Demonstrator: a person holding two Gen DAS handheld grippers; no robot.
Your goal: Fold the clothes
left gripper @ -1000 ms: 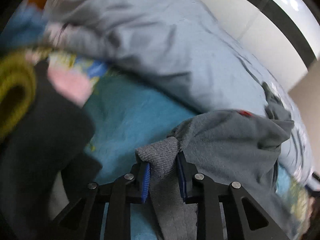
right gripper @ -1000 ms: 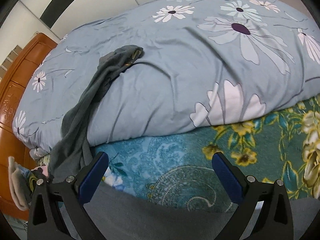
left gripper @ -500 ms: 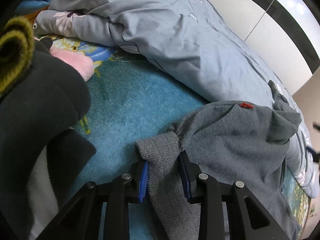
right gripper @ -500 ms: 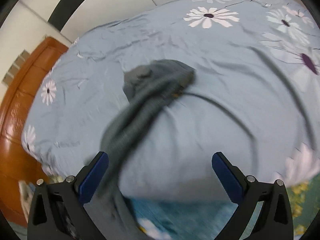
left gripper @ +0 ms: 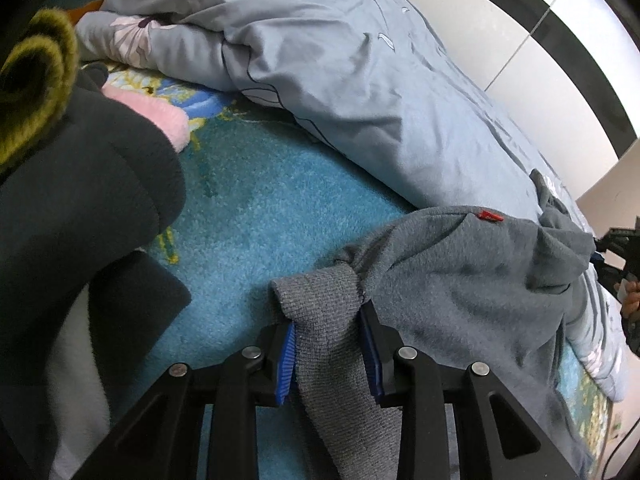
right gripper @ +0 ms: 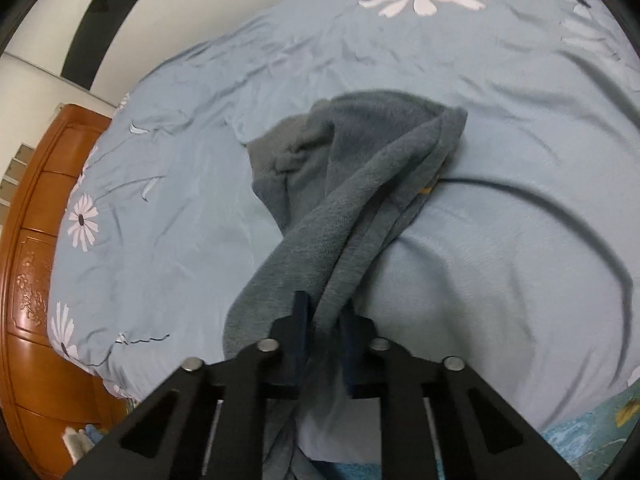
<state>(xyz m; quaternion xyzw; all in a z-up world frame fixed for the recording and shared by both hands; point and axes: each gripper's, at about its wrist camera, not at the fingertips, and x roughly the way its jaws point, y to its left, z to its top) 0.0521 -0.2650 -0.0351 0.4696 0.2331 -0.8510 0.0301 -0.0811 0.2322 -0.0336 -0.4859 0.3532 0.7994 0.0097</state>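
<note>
A grey sweatshirt (left gripper: 472,276) with a small red tag lies crumpled on a teal bed sheet (left gripper: 256,216). My left gripper (left gripper: 328,344) is shut on its ribbed cuff, which bunches between the blue pads. Another part of the same grey sweatshirt (right gripper: 360,184) is draped up over a pale blue flowered duvet (right gripper: 500,240) in the right wrist view. My right gripper (right gripper: 326,324) is shut on a twisted band of that cloth. The right gripper's black frame and a hand show at the far right edge of the left wrist view.
A pile of dark, olive-green and pink clothes (left gripper: 80,184) lies left of the left gripper. The duvet (left gripper: 360,92) runs along the far side by a white wall. A wooden headboard (right gripper: 36,280) stands at the left in the right wrist view.
My right gripper moved up over the duvet to the grey sweatshirt and went from wide open to shut on it. The left gripper kept its hold on the cuff.
</note>
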